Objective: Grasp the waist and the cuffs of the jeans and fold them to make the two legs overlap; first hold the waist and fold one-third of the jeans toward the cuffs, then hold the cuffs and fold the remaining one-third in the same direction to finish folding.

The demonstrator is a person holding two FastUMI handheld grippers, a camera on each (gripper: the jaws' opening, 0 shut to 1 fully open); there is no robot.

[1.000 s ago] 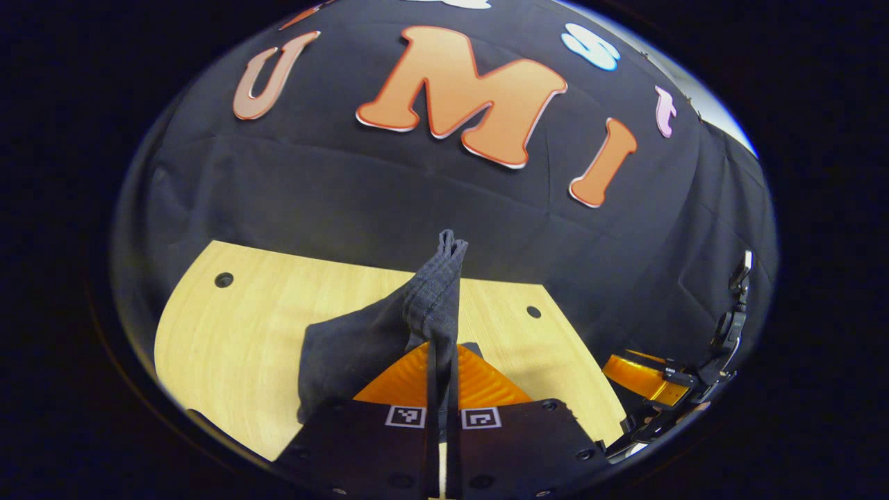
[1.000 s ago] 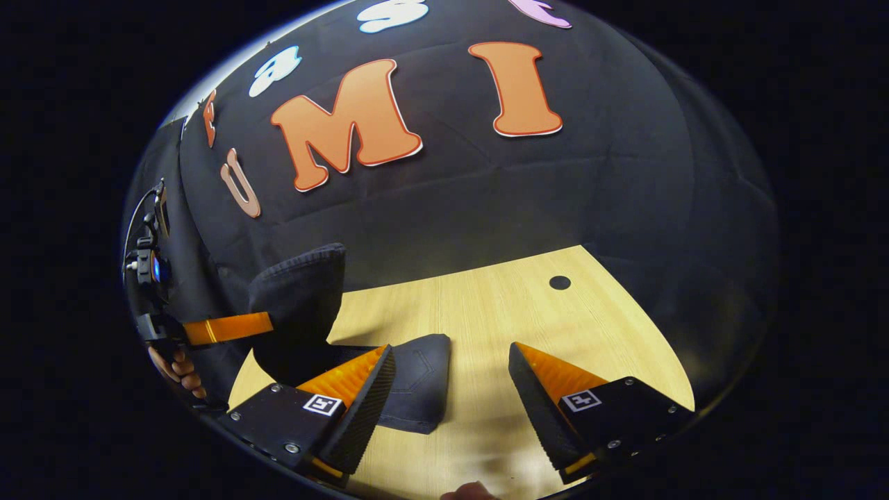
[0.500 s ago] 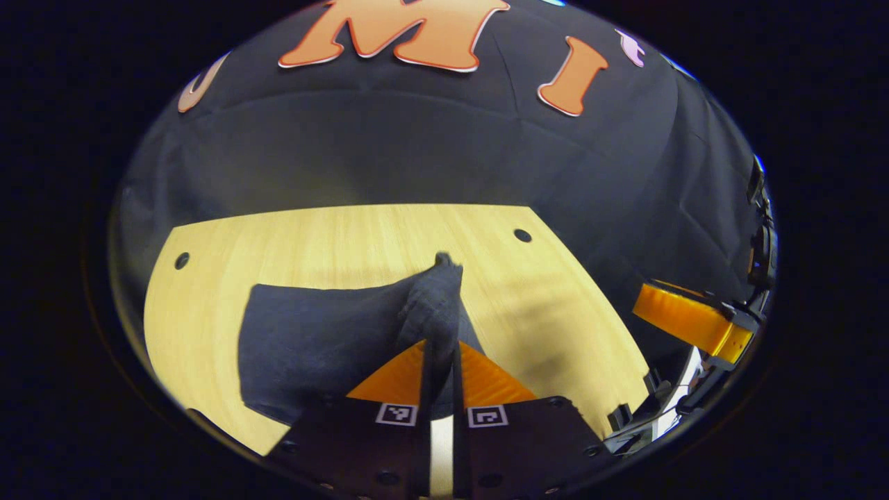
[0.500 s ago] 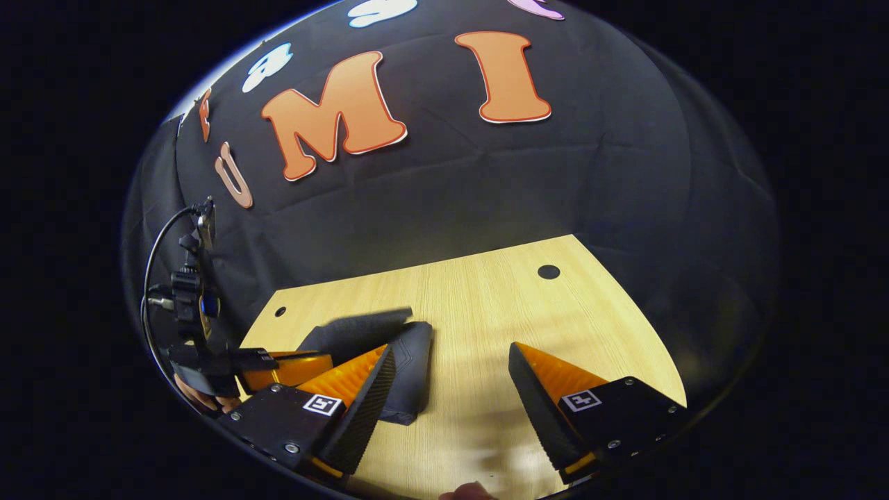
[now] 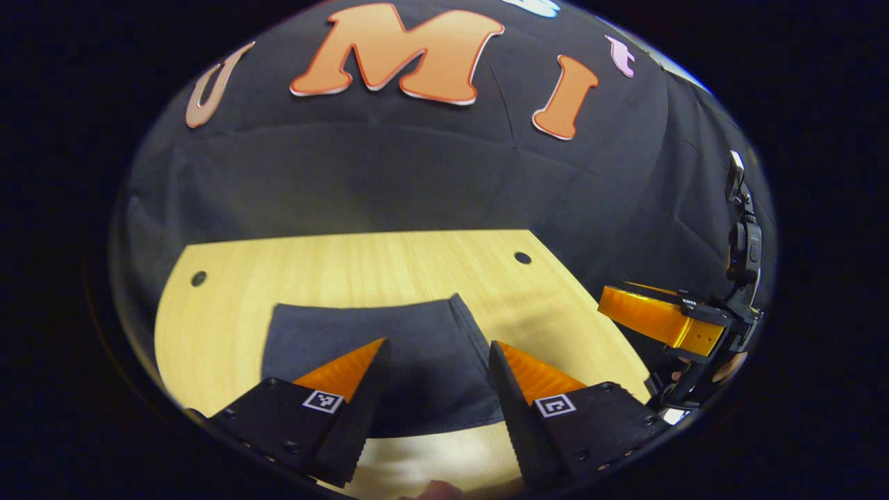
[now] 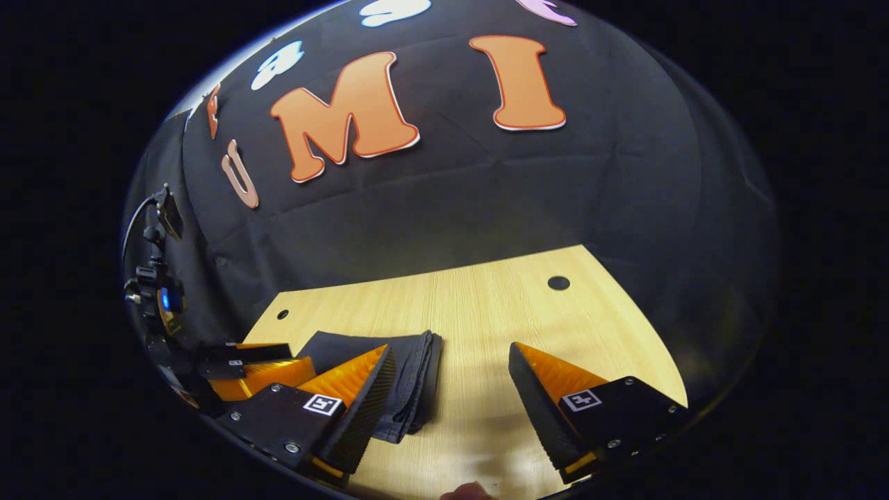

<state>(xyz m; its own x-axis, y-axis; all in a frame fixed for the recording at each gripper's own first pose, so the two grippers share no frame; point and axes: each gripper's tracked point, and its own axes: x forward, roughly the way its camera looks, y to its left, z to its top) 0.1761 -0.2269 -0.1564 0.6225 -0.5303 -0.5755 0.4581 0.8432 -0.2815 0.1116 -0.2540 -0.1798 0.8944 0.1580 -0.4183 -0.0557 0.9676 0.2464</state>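
Dark charcoal-blue denim jeans, folded flat (image 5: 389,351); even colour, faint woven texture, stacked layers a shade darker along the folded edge in the right gripper view (image 6: 417,375).

Pale yellow wood-grain tabletop (image 5: 361,267); fine parallel grain lines, small round black holes near the corners (image 5: 522,257).

Black cloth booth wall (image 6: 486,201); matte, creased, no pattern in the weave.

Square black-and-white coded markers on the black bodies of the tongs: left tongs (image 5: 434,368), right tongs (image 6: 451,378).
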